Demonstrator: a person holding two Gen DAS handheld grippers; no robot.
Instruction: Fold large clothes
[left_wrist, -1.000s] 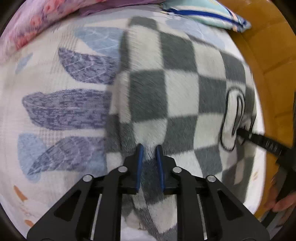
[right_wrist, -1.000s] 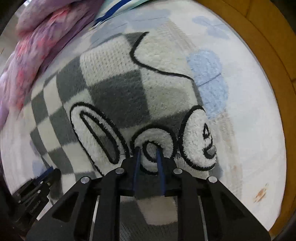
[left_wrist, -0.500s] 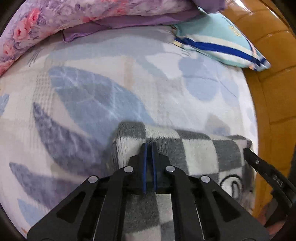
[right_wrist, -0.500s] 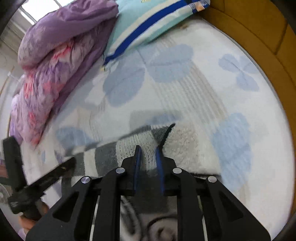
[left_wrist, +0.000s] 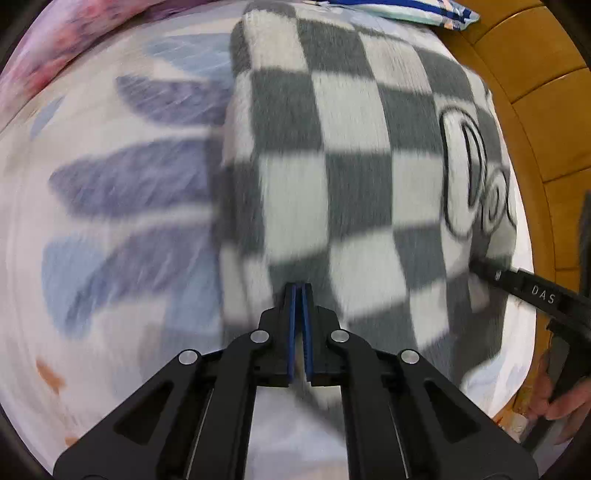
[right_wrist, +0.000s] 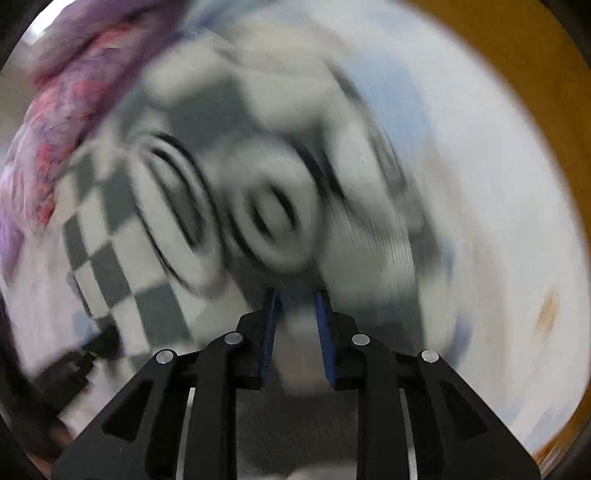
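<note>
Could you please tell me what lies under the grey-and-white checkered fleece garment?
The grey-and-white checkered fleece garment lies on a pale bedsheet printed with blue leaves, which shows around its edges. Whatever lies beneath its middle is covered and cannot be seen.

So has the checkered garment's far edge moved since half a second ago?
Yes. In the left wrist view the checkered garment now reaches up to the striped pillow; half a second ago its far edge lay well short of it, with bare bedsheet between.

Left gripper (left_wrist: 300, 291) points steeply down, blue pads pressed almost together. Right gripper (right_wrist: 295, 299) points steeply down too, jaws just been opening, cloth between pads. Person's hand (left_wrist: 565, 400) at 4 o'clock in left view.
</note>
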